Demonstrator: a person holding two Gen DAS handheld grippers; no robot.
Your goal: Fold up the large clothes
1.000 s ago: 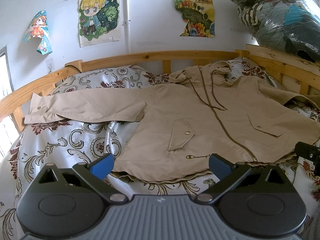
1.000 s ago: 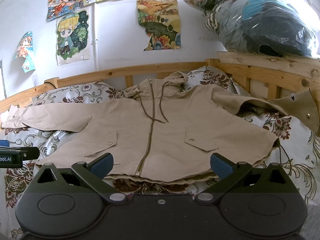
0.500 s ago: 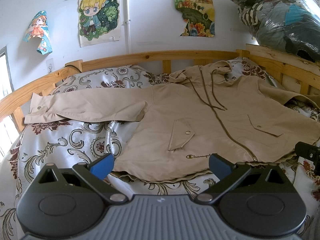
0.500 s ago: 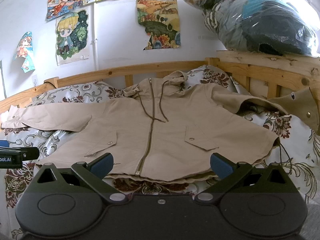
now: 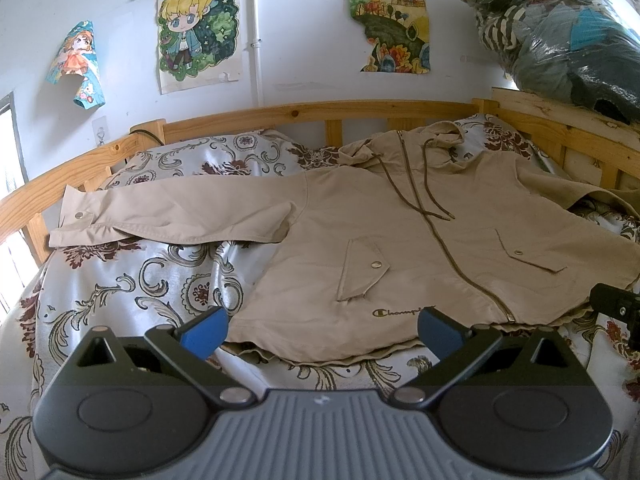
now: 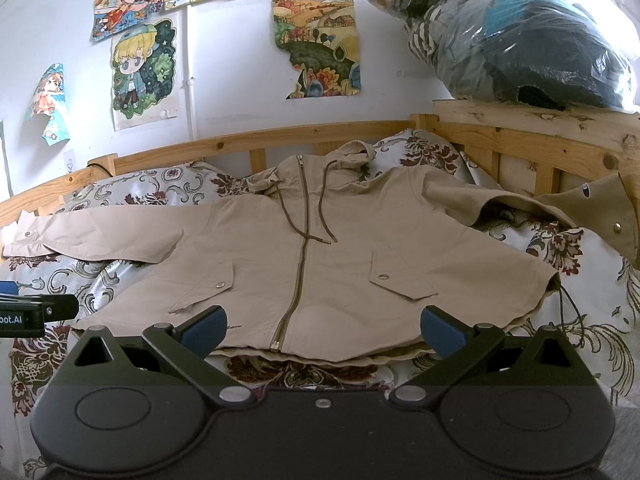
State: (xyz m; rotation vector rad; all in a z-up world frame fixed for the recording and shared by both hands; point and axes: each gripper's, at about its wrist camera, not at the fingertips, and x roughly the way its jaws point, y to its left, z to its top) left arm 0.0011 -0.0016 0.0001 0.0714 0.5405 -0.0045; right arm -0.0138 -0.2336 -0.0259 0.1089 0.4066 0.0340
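A beige hooded jacket [image 5: 400,240] [image 6: 320,264] lies spread flat, front up and zipped, on a bed with a floral cover [image 5: 132,280]. Its left sleeve [image 5: 168,216] stretches out toward the left rail. The right sleeve [image 6: 500,204] runs to the right, its cuff draped over the wooden rail. My left gripper [image 5: 320,330] hovers open just short of the hem's left half. My right gripper [image 6: 322,330] is open too, in front of the hem near the zipper's bottom end. Neither one touches the cloth.
A wooden bed rail [image 5: 320,110] [image 6: 520,136] runs around the back and both sides. Plastic-wrapped bundles of clothes [image 6: 520,36] sit on the shelf at the right. Posters [image 5: 196,28] hang on the white wall. Each gripper's body shows at the edge of the other's view [image 6: 28,314].
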